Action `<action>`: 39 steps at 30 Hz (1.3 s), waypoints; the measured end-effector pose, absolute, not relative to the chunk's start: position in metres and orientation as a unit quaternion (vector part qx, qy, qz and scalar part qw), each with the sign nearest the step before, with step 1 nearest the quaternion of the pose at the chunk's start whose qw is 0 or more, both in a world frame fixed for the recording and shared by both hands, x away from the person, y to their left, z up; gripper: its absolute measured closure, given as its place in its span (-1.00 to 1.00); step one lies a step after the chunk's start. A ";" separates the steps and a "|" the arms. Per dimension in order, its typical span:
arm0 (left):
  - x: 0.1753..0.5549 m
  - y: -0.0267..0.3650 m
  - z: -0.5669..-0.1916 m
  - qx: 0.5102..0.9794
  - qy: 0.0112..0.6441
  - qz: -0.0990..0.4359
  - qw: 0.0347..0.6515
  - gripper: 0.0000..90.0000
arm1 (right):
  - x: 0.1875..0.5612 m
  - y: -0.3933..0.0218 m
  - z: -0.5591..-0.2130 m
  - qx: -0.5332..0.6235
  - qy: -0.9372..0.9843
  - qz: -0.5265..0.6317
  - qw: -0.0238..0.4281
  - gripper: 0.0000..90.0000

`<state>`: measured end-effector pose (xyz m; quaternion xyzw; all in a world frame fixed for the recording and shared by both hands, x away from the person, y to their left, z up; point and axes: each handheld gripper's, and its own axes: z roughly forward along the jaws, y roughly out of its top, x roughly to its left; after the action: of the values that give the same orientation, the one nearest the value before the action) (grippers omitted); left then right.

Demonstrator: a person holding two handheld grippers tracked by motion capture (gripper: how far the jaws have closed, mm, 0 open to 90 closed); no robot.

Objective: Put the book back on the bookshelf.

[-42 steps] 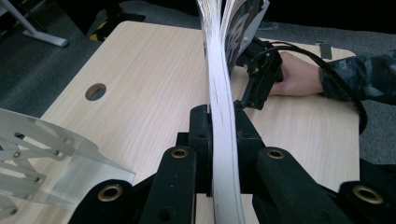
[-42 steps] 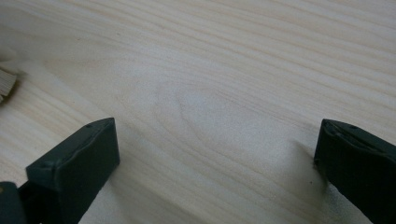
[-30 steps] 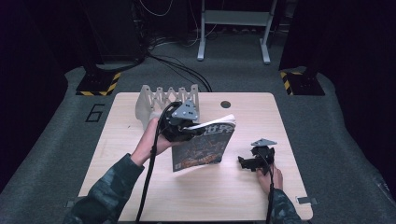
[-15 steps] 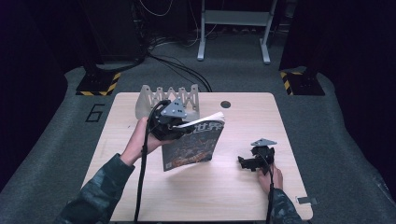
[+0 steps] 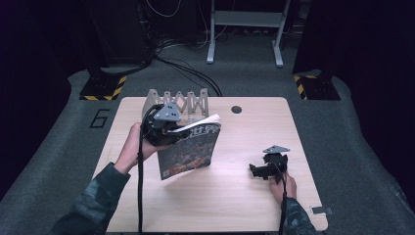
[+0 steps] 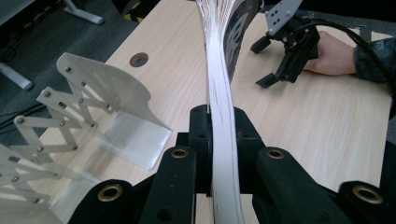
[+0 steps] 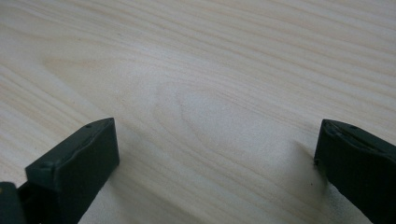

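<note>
A pale wooden table (image 5: pixel 230 196) stands on grey carpet in a dark room, with cables and a metal stand's feet on the floor behind it and yellow-and-black striped blocks off its two far corners.

Above the table's left half hangs a magazine (image 5: pixel 188 154), held clear of the wood. It is carried by its upper left corner, so its long axis runs down and slightly toward the person; the dark printed cover faces the person's side and the fanned white page edges show along the top. Its lower edge floats over the tabletop, tilted, with the lower left corner lowest. In the left gripper view the page block (image 6: pixel 219 107) rises as a thin curved white band straight away from the camera, bowing to the right near the top.

The left gripper (image 5: pixel 164 128) is clamped on that corner: its two black jaws press flat on both sides of the pages, with no gap visible.

Just behind the magazine, near the far edge, stands a white accordion-style rack (image 5: pixel 178 102) with upright plates joined by riveted scissor links; the nearest plate (image 6: pixel 116 112) lies just left of the magazine, apart from it. A round hole (image 5: pixel 237 109) sits in the tabletop to the rack's right.

Well apart, on the right side, the right gripper (image 5: pixel 264 169) rests low over the wood, its jaws spread wide on bare table, gripping nothing.
</note>
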<state>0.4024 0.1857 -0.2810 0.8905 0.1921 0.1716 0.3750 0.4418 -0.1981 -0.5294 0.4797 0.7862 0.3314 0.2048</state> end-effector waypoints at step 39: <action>0.407 0.268 -0.276 0.857 0.283 0.219 0.371 0.82 | 0.443 -0.196 -0.529 0.485 0.785 0.329 0.202 -1.00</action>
<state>0.4069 0.2677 -0.2763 0.8568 0.2833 0.2185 0.3712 0.4429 -0.1957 -0.5291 0.4849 0.7845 0.3294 0.2022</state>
